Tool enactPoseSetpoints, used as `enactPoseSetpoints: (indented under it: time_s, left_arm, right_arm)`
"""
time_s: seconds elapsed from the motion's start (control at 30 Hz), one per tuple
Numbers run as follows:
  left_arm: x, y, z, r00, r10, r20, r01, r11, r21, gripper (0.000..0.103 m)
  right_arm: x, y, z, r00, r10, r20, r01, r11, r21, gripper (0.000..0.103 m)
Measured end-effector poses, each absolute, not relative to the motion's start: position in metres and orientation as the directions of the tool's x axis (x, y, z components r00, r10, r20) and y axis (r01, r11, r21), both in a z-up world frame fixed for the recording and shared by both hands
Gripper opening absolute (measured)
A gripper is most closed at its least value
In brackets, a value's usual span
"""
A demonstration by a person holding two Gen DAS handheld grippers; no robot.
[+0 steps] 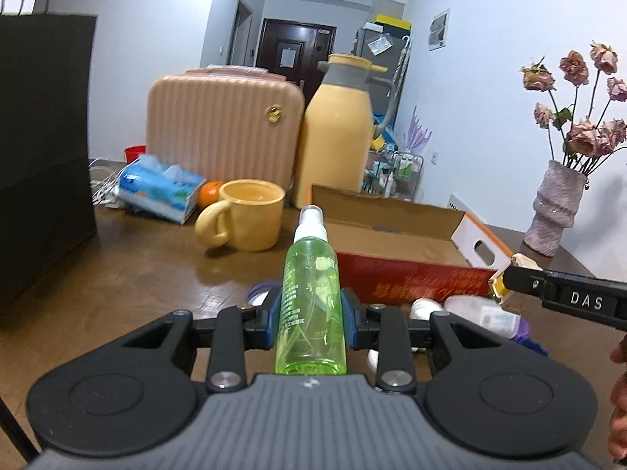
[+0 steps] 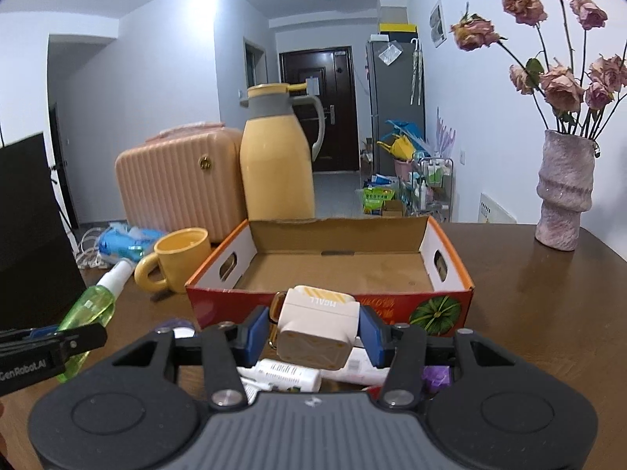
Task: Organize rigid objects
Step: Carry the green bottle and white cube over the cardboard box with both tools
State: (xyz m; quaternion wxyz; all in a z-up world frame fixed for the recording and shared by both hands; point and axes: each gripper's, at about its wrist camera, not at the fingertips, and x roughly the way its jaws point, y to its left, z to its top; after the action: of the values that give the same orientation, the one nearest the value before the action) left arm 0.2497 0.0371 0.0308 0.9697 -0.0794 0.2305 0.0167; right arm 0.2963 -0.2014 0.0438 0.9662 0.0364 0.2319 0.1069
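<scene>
While your left gripper [image 1: 311, 313] clamps green spray bottle [image 1: 311, 293] tight above brown table [image 1: 137, 274], your right gripper [image 2: 313, 329] pinches white cube-shaped gadget [image 2: 315, 323] just before open cardboard box [image 2: 333, 270]. White tubes [image 2: 286, 376] lie beneath. Yellow mug [image 2: 180, 258] left of box.

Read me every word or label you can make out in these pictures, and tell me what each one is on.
"DAS": right gripper finger.
"GenRobot.AI": left gripper finger.
"NGALL", roughly, seen upside down: white cube.
Red box front, green bottle label, white tube: print too blurred to read.
</scene>
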Motion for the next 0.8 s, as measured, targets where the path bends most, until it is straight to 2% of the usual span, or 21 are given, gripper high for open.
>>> enactPoseSetpoints:
  time_s: [0.4, 0.8]
  left_arm:
    - [0.289, -0.010, 0.059, 0.906, -0.037, -0.422, -0.028, 0.989, -0.145, 0.031]
    - [0.341, -0.031, 0.062, 0.905, -0.046, -0.422, -0.024, 0.987, -0.159, 0.031]
  right_arm:
    - [0.322, -0.230, 0.058, 0.890, 0.253, -0.379, -0.209, 0.966, 0.154, 0.049]
    - [0.378, -0.251, 0.062, 0.902, 0.253, -0.350, -0.192, 0.961, 0.201, 0.049]
